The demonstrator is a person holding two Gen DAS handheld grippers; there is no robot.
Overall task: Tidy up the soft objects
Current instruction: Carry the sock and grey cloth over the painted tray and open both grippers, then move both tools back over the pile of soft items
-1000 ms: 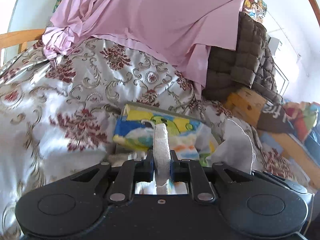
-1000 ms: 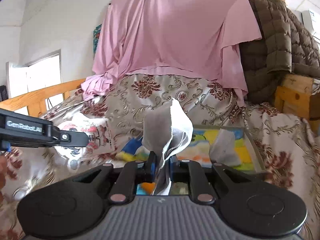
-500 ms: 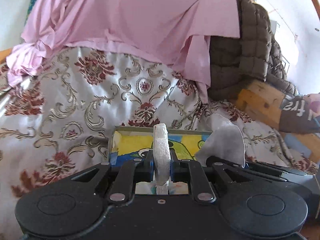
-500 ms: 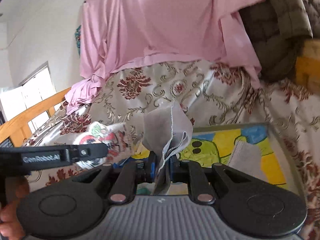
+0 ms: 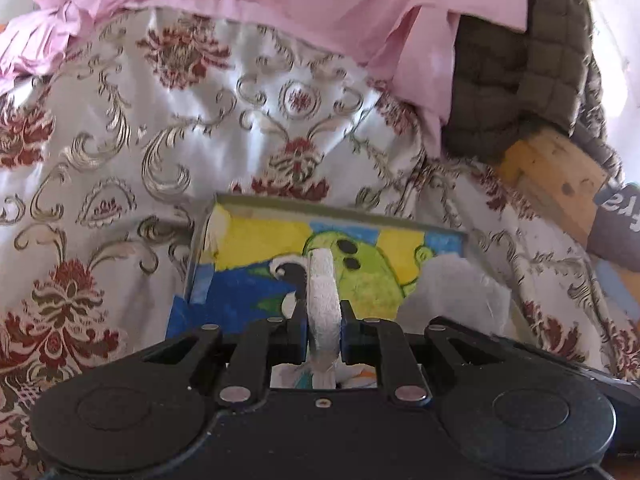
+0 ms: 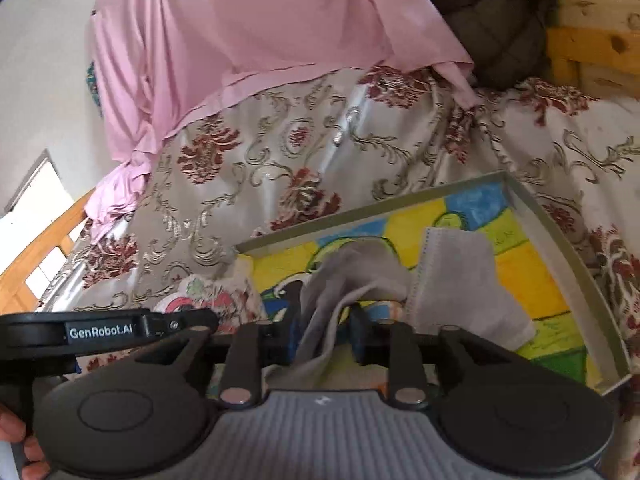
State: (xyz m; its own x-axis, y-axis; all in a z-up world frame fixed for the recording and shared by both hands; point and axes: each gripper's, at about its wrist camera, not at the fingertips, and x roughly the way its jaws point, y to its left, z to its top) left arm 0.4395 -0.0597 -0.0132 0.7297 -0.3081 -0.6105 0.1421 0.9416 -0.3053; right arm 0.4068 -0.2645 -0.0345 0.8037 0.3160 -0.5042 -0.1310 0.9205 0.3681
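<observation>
The left gripper [image 5: 324,316] is clenched on a white fuzzy cloth [image 5: 323,300], a narrow upright loop between its pads. The right gripper [image 6: 325,320] has just been opening; its jaws stand apart, with a limp grey cloth [image 6: 340,280] draped between them over the tray.

The glossy floral bedspread [image 5: 160,140], cream with maroon blooms and gold scrolls, fills both views. A smooth pink sheet [image 6: 260,32] hangs at twelve o'clock; a quilted brown blanket [image 5: 516,80] bulges at two o'clock.

One shallow rectangular tray [image 6: 560,232], with a thin grey rim and a yellow, blue and green cartoon floor, lies on the bedspread. Its floor is bare toward twelve o'clock. A pleated grey face mask [image 6: 460,280] lies flat inside at three o'clock of the grey cloth. In the right wrist view a printed cloth [image 6: 208,300] bunches at the tray's nine o'clock edge.
</observation>
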